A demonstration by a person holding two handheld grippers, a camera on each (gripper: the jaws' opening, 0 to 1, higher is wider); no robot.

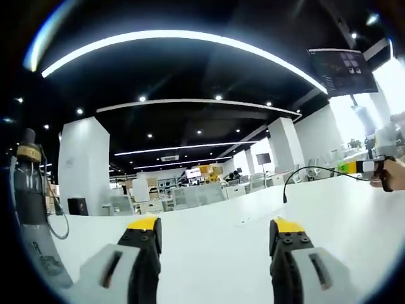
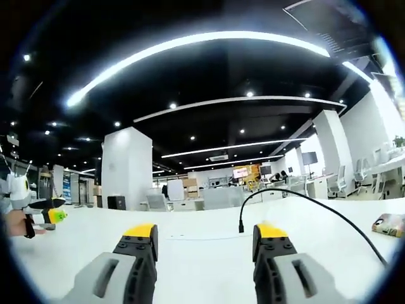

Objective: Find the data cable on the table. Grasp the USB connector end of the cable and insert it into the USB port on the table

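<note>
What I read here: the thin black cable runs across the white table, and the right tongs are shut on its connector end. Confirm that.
No. The right gripper view shows the right tongs open and empty; the thin black cable runs across the white table, its connector end free ahead of them.

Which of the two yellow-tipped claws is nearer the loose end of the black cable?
The right gripper: the cable end hangs just ahead of its jaws, while from the left gripper it lies far across the table.
</note>
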